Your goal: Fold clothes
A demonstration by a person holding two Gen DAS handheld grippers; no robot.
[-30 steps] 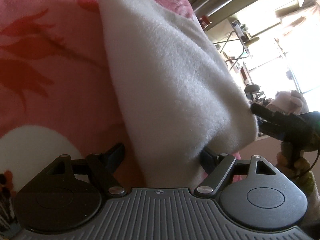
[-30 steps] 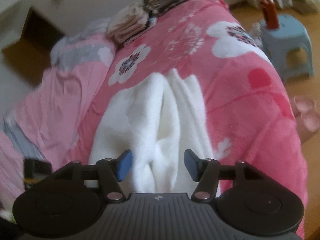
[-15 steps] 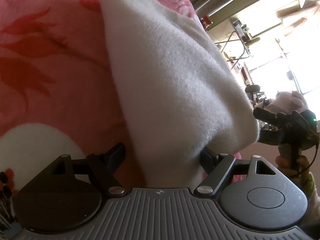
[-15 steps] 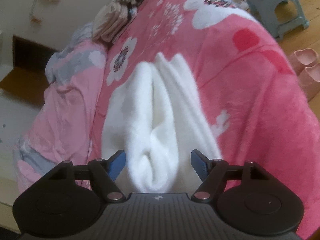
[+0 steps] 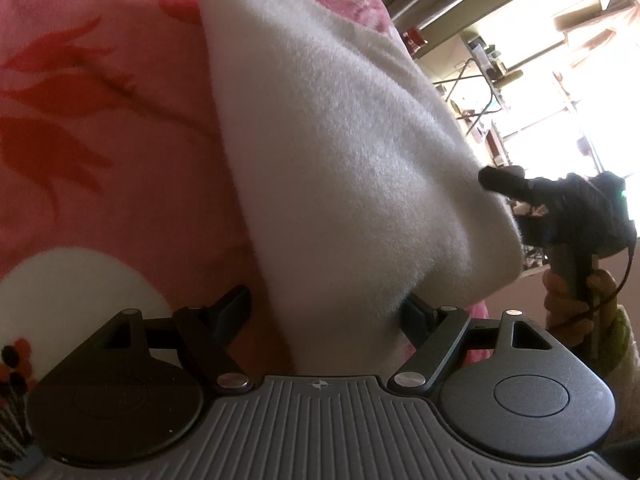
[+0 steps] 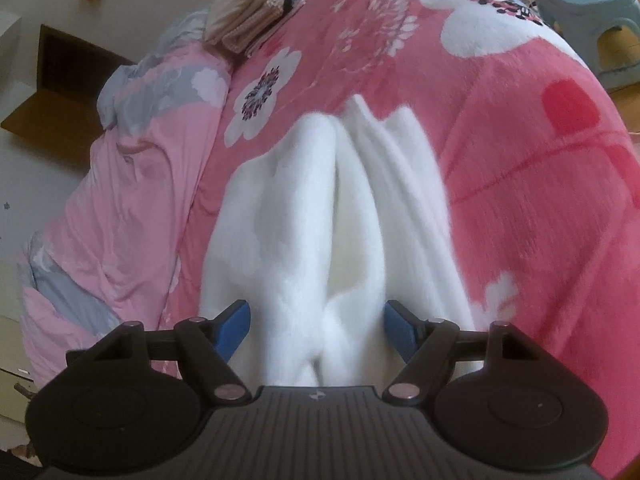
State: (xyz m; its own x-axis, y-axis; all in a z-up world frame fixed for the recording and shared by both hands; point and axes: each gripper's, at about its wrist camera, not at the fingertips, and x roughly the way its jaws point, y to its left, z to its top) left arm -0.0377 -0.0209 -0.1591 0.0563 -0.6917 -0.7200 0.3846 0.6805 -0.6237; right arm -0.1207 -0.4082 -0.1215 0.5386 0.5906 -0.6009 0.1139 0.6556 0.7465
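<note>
Right gripper [image 6: 316,320] nearer white fleece garment [image 6: 320,216], both spread jaws straddling it, left gripper [image 5: 326,312] likewise

The fleece garment [image 6: 320,216] lay on the blanket [image 6: 520,184] that covered the bed, running from my near edge away into the scene. My right gripper [image 6: 318,320] sat at its near end, jaws on either side of the bunched folds. My left gripper [image 5: 326,312] straddled another edge of it. A quilt [image 6: 132,168] lay left of the blanket, a folded pile [image 6: 252,8] at the far end, and a stool [image 6: 592,12] on the floor far right.
</note>
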